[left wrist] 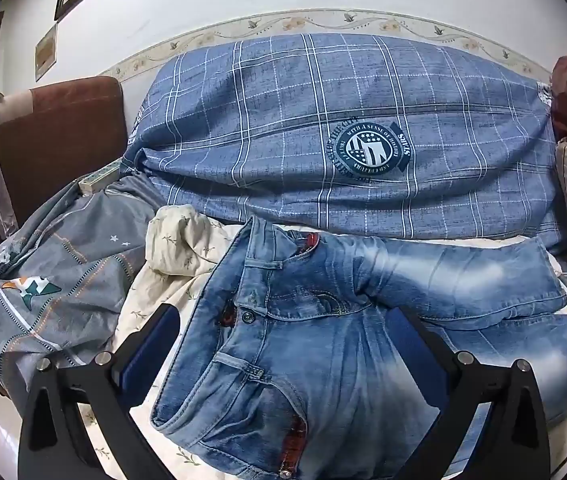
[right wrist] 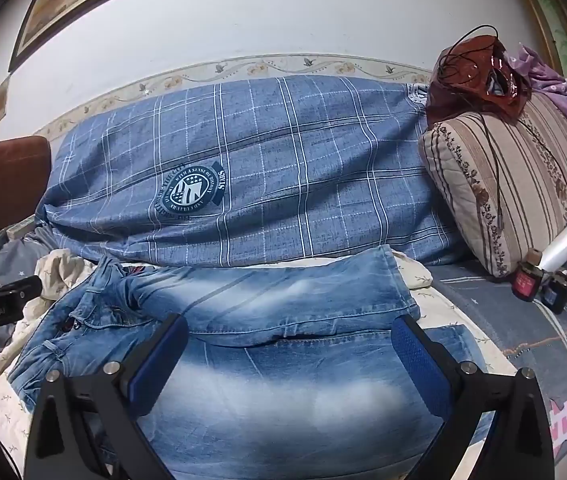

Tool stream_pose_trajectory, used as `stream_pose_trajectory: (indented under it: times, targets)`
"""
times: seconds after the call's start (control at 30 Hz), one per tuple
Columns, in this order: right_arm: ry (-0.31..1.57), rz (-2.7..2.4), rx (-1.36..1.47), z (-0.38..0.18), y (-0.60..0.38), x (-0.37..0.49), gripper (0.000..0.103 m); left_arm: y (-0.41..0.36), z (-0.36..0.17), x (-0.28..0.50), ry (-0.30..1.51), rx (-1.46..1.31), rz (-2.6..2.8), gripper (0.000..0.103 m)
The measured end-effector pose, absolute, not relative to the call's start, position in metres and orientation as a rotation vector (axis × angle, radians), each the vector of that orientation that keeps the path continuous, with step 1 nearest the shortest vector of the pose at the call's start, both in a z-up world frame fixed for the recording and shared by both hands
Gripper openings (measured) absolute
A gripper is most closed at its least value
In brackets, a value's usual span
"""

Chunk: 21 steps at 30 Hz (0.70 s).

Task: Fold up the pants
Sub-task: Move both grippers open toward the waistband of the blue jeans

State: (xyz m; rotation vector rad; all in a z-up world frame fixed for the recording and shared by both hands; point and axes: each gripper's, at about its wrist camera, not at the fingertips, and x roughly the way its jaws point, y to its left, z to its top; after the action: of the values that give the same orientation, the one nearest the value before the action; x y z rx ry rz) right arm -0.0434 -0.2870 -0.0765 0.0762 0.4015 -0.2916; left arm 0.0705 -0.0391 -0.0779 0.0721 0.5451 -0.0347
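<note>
Even, soft indoor light; sharp centres, strong fisheye bending and dark vignetted corners.

Behind: plaid quilt (right wrist: 267, 168) banked against the wall — blocks the jeans' (right wrist: 283, 360) far edge.
Right: striped cushion (right wrist: 507, 192) crowds in.
Left: crumpled grey bedding (left wrist: 55, 280) — soft clutter.

One pair of jeans (left wrist: 323, 320), two pillows (right wrist: 503, 192).

jeans (left wrist: 323, 320) on bed, before quilt (left wrist: 323, 128), pillow (right wrist: 503, 192) right
</note>
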Motion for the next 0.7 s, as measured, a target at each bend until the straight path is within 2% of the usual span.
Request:
stream_pose_trajectory:
  times: [0.7]
  targets:
    - [0.393,-0.271,0.078,-0.077,-0.276,-0.04,0.103,-0.008,-0.066,0.063,0.505,0.033,0.04,0.103]
